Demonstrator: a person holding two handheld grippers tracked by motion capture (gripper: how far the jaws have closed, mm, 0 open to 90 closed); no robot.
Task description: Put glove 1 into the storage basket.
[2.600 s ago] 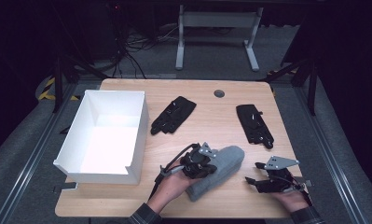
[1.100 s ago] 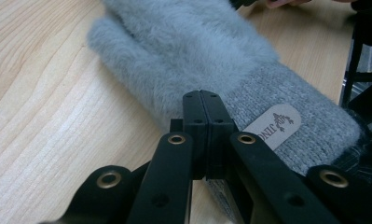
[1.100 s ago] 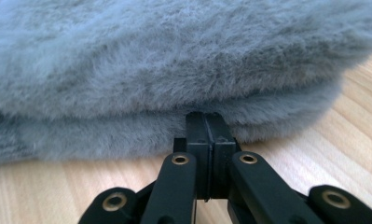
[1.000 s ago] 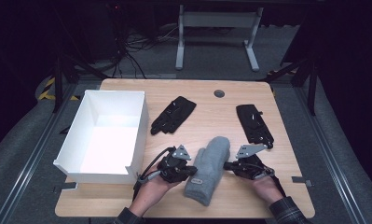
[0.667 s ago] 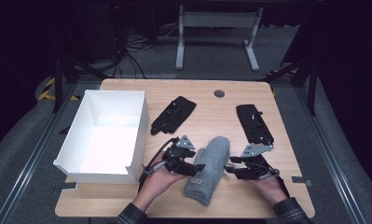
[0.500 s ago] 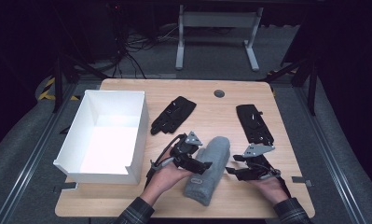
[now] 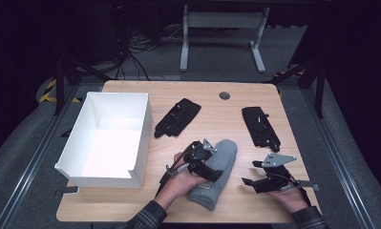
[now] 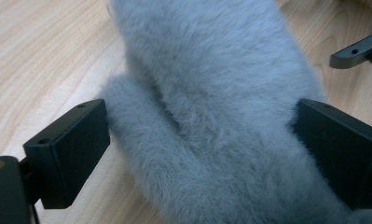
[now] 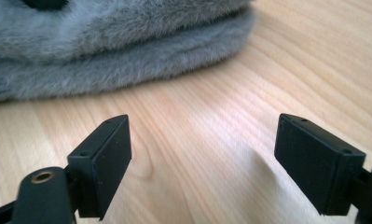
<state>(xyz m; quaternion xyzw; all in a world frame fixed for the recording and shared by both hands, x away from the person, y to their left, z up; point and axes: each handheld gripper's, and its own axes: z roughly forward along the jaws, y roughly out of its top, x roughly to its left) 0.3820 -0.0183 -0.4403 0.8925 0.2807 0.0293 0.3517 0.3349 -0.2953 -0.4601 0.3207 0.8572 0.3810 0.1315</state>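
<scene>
A folded grey fuzzy cloth (image 7: 226, 151) lies on the wooden table (image 7: 216, 119), near its front edge. My left gripper (image 7: 213, 171) rests over the middle of the cloth, held by a hand. In the left gripper view the cloth (image 8: 211, 107) sits between the wide-spread jaws of my left gripper (image 8: 197, 144), and its pile brushes both of them. My right gripper (image 7: 251, 174) stands open over bare wood to the right of the cloth. In the right gripper view nothing sits between the jaws of my right gripper (image 9: 202, 154), and the cloth (image 9: 104, 42) lies ahead at the upper left.
An open white box (image 7: 142, 138) stands on the left of the table. Two flat black objects lie farther back, one (image 7: 177, 117) at the centre and one (image 7: 260, 126) at the right. A round cable hole (image 7: 224, 95) sits near the far edge.
My right gripper has drawn back to the right, away from the cloth. My left gripper has moved up and onto the cloth's middle. The cloth lies where it was.
</scene>
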